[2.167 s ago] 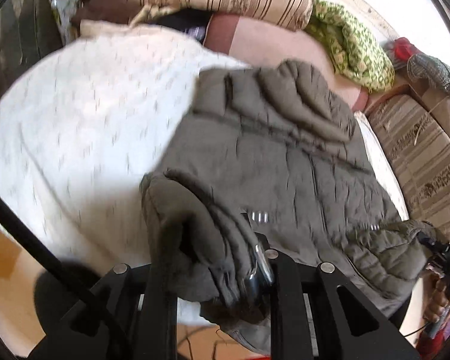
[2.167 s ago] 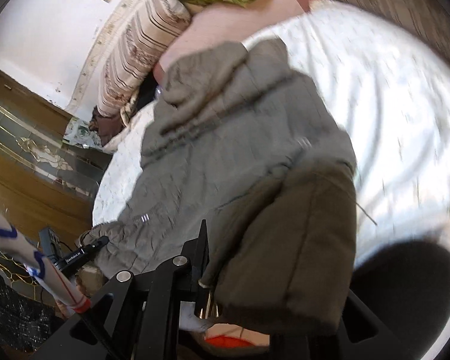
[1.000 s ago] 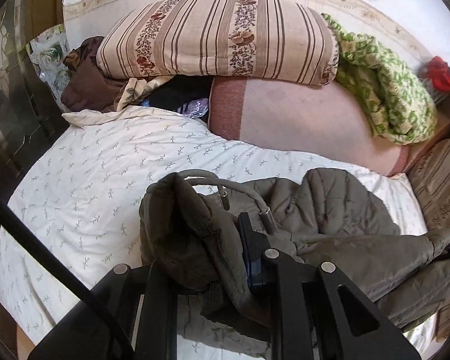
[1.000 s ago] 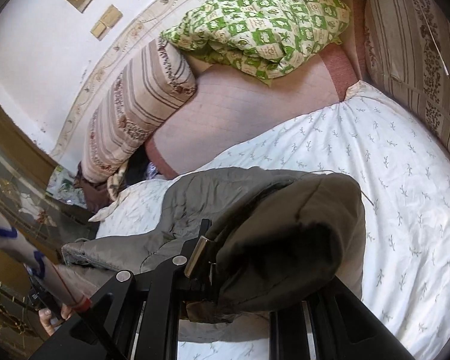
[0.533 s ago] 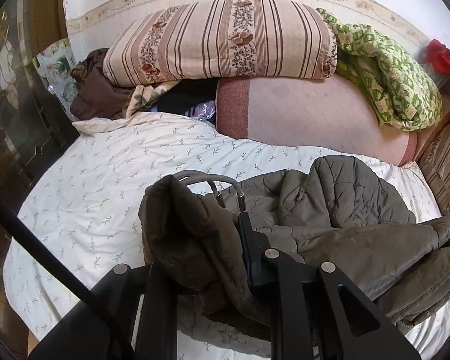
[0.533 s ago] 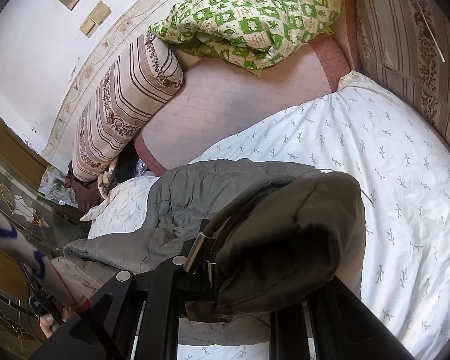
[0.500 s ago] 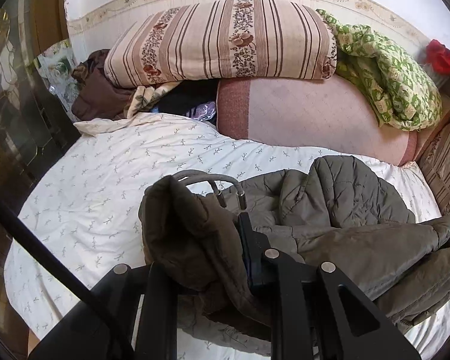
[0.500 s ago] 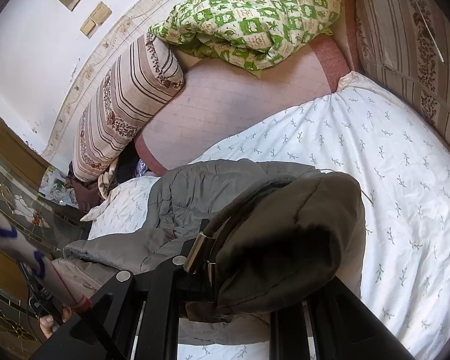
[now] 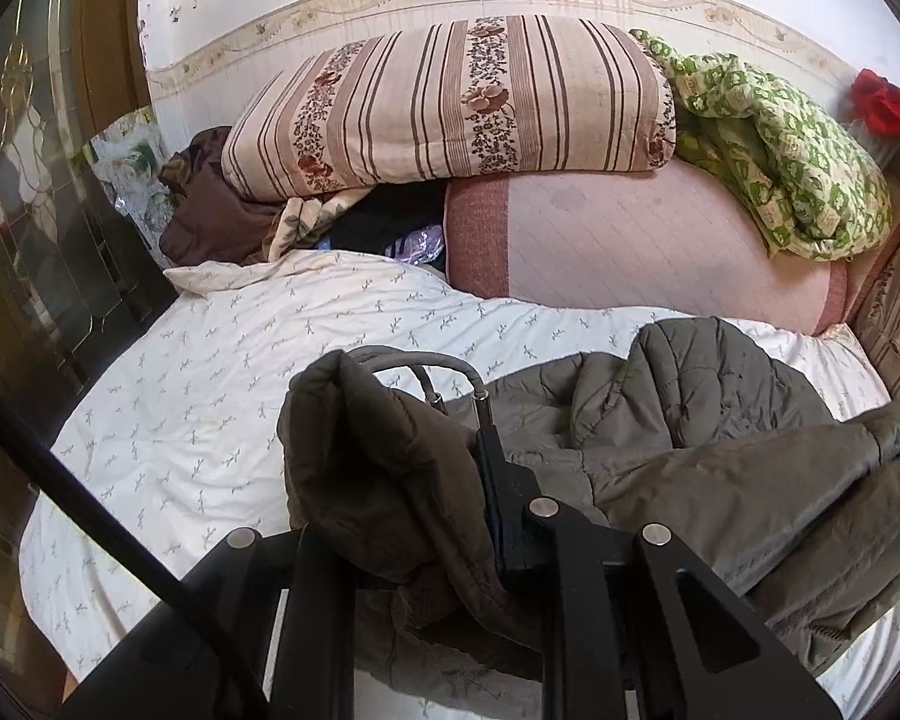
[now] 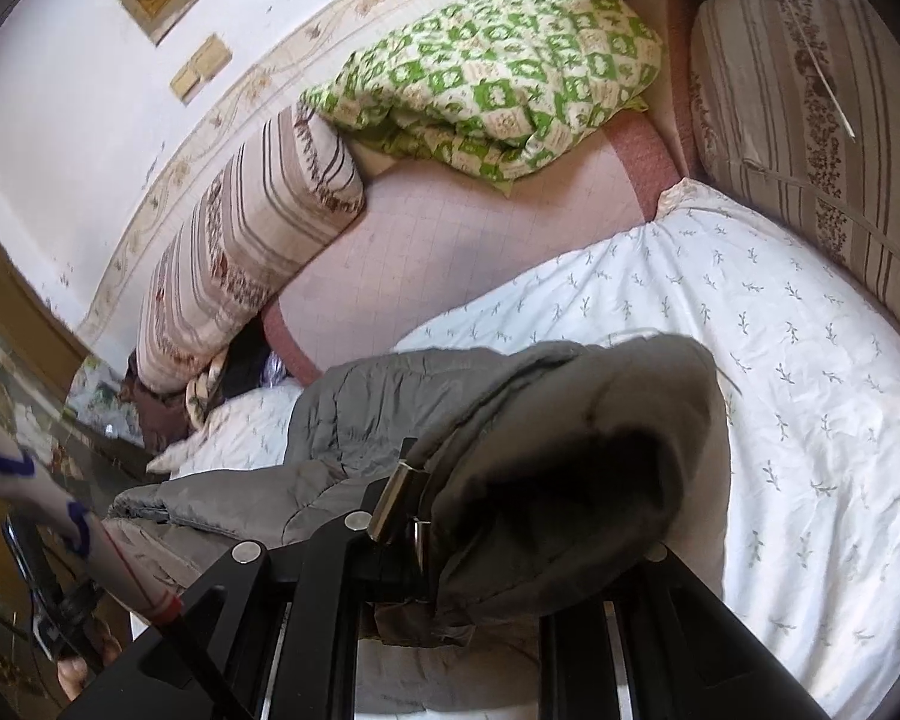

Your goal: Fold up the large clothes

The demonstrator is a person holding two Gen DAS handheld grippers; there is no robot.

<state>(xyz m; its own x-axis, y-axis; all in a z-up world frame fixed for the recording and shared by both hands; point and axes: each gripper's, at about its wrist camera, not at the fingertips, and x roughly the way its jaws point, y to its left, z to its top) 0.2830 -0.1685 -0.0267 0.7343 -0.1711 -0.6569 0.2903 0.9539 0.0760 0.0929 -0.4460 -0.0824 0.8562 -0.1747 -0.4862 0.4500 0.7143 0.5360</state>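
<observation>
In the left wrist view, the left gripper [image 9: 426, 516] is clamping a bunched fold of the olive quilted jacket [image 9: 708, 444], which is lying across the white sprigged bedsheet [image 9: 210, 396] below a striped pillow [image 9: 450, 102]. In the right wrist view, the right gripper [image 10: 450, 516] is pinching another thick fold of the jacket [image 10: 570, 468], its 2 fingers closed narrowly on fabric above the bedsheet [image 10: 810, 390].

My left gripper [image 9: 444, 516] points down at a slant toward the jacket [image 9: 720, 456], jaws clamped tight on a bunched fold of it. My right gripper [image 10: 450, 546] tilts down more shallowly at the jacket's other end, jaws pinched on padded cloth. A bare hand [image 10: 81, 669] shows low at the left of the right view.
</observation>
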